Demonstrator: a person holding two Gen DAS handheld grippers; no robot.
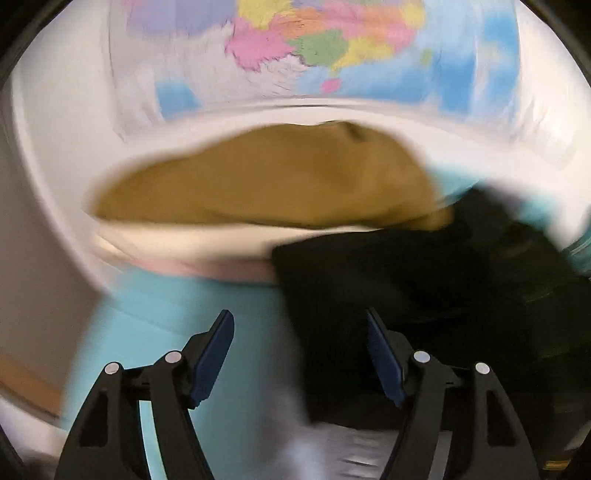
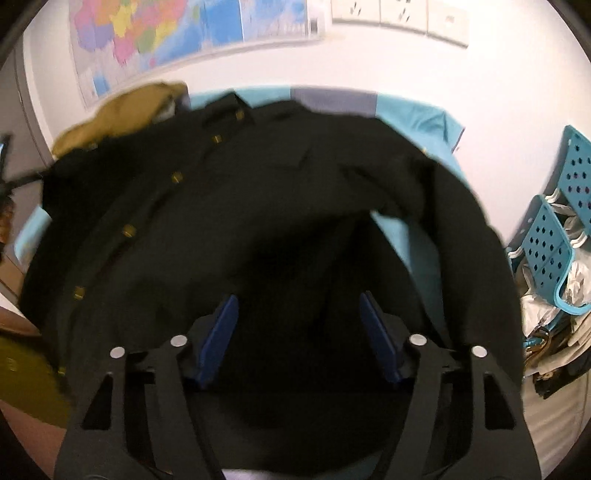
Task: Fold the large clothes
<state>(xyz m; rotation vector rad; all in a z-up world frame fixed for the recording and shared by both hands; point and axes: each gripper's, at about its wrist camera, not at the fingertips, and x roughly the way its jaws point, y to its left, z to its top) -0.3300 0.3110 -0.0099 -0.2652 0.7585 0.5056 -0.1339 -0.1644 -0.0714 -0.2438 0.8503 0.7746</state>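
A black shirt [image 2: 258,206] of matte, soft cloth fills the middle of the right wrist view, spread over a turquoise sheet [image 2: 417,110] that shows along the top edge and at centre right. A row of small brass-coloured buttons [image 2: 129,229] runs diagonally down its left side, and a collar sits near the top centre. A sleeve curves down the right side in a broad arc. At upper left a mustard-brown garment [image 2: 122,114], thicker and rumpled, lies just beyond the shirt's shoulder. A grey patch [image 2: 336,99] sits on the sheet at top centre.

On the wall above hang a glossy, many-coloured map [image 2: 166,33] and a row of white sockets [image 2: 399,18]. At the right edge stand turquoise plastic baskets [image 2: 550,251] with perforated walls and rounded rims; pale crumpled cloth and plastic lie in and around them.

The right gripper [image 2: 297,332] has blue flat pads on black angular arms. Its jaws stand partly apart over the dark cloth; whether the pads touch it cannot be told.

The left wrist view is heavily blurred. The mustard-brown garment [image 1: 266,177] lies as a rounded mound at centre, the black shirt [image 1: 424,288] spreads from centre right to the lower right, and the turquoise sheet [image 1: 177,317] shows at lower left. The left gripper [image 1: 299,354] stands wide apart, gripping nothing; the shirt's edge lies beyond and behind its right pad.
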